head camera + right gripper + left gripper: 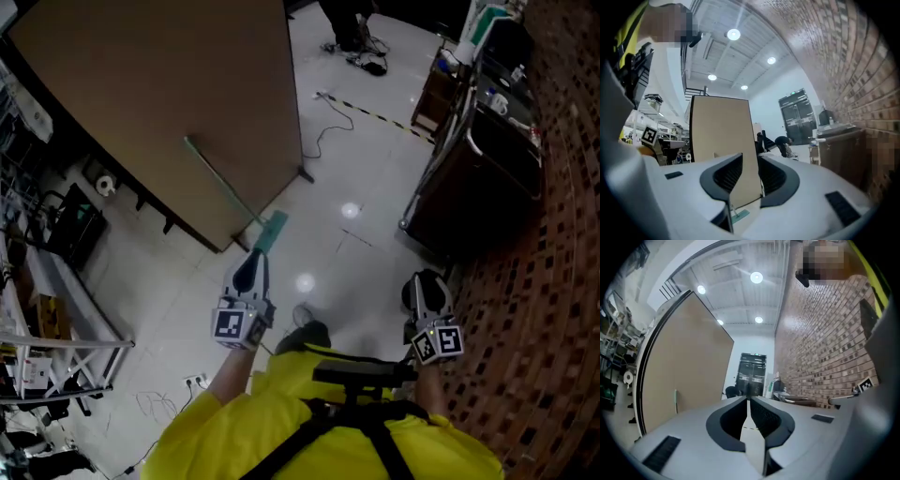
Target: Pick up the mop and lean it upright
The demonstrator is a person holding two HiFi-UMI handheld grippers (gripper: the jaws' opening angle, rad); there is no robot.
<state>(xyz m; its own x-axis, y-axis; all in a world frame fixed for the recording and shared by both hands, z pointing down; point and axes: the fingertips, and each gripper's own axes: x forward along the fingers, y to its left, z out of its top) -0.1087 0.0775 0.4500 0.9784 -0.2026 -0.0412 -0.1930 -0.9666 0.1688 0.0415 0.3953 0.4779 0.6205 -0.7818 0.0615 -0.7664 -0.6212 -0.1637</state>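
Note:
The mop leans against a tall brown panel [169,94]. Its thin green handle [220,183] slants up the panel's face and its teal head [272,232] rests on the white floor. My left gripper [251,261] hovers just below the mop head, apart from it, with its jaws shut and nothing between them [748,401]. The handle [675,401] shows against the panel in the left gripper view. My right gripper [427,284] hangs near the brick wall, far from the mop. It is open and empty [749,161], and the mop head [739,216] shows through the gap.
A dark counter [478,178] and a brick wall [553,281] close off the right side. Shelves and clutter [47,281] fill the left. A cable [323,131] lies on the floor beyond the panel. A person [347,23] stands far back. My own shoe [302,316] is below the left gripper.

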